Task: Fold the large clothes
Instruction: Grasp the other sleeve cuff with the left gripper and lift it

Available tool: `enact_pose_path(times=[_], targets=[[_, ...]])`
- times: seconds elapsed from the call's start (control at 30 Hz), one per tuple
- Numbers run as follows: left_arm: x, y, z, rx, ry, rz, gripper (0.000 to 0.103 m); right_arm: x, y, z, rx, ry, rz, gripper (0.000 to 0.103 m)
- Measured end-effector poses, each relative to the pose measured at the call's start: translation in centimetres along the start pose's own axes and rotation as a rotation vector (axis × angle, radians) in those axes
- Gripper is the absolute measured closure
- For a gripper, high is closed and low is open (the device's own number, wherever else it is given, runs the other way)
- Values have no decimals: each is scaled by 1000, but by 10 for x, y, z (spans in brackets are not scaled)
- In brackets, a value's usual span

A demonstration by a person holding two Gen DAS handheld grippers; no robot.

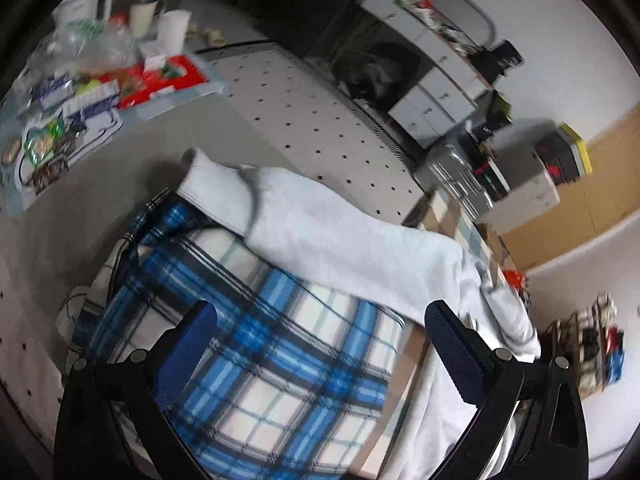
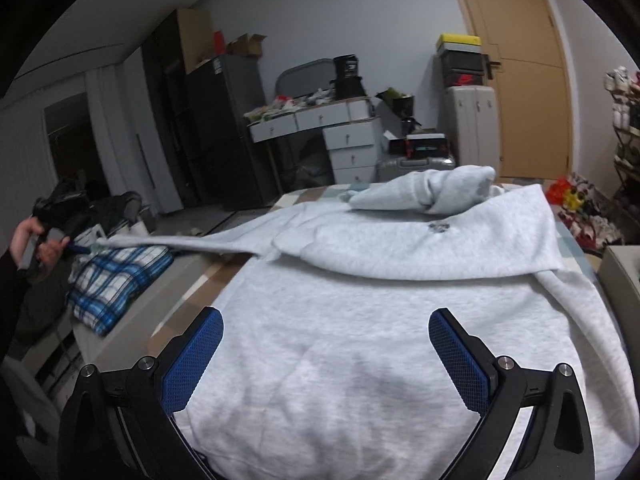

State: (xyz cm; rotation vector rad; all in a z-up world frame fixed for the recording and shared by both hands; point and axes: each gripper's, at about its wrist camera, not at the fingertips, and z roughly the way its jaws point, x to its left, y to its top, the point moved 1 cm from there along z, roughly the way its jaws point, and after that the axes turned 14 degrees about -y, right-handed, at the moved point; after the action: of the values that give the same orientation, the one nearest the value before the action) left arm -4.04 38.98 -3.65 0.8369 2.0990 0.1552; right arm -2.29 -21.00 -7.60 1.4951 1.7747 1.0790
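Observation:
A light grey sweatshirt (image 2: 360, 352) lies spread on a bed with a checked cover (image 2: 192, 300). Its upper part is folded over, and one sleeve (image 2: 424, 192) is bunched on the far side. The other sleeve (image 1: 320, 232) stretches out sideways across a blue plaid bundle (image 1: 260, 360), with its cuff (image 1: 196, 164) lying loose beyond the bundle. My left gripper (image 1: 320, 312) hovers open above the plaid bundle with nothing between its pads. In the right wrist view the left gripper (image 2: 76, 247) is close to the sleeve's end, held by a person's hand (image 2: 28, 236). My right gripper (image 2: 326, 314) stands wide open over the sweatshirt's body, gripping nothing.
The plaid bundle (image 2: 116, 280) lies off the bed's left edge. A cluttered table with a white kettle (image 1: 84, 4) stands far left. A white dotted surface (image 1: 304, 112) lies beyond the sleeve. A drawer desk (image 2: 344, 136), a suitcase (image 2: 416, 166) and a door (image 2: 520, 60) stand behind the bed.

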Motion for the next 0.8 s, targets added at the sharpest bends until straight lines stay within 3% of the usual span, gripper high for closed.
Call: enact_pose_path(times=[0.13,0.3,0.43,0.47,0.53,0.57,0.67,0.7,0.8], targets=[[2,9,28,40,-36,-66,2,8,-6,-1,-6,-29,-67,0],[10,30,46,-1,38,-161,2,9,-8,6,50,-5,-62,0],[6,38,58,10,171,-124,4,7,-9,8,64,-9,-56,0],[4,39,57,-1,202,-98,9,6,-9,8,62,-11,-54,0],[1,39,66,7,351,-34,49,3,-8,7,64,-14,-41,0],[-1,37,71,22,409,-5,55,2,-8,7,65,-17,-35,0],[2,32,64,14,426,31,76,-1,-7,7,70,-17,-13,0],[3,31,61,14,397,27,87,-2,-7,7,71,-16,-8,0],[-3,32,50,-20,354,35,89,-4,-6,9,80,-15,6,0]])
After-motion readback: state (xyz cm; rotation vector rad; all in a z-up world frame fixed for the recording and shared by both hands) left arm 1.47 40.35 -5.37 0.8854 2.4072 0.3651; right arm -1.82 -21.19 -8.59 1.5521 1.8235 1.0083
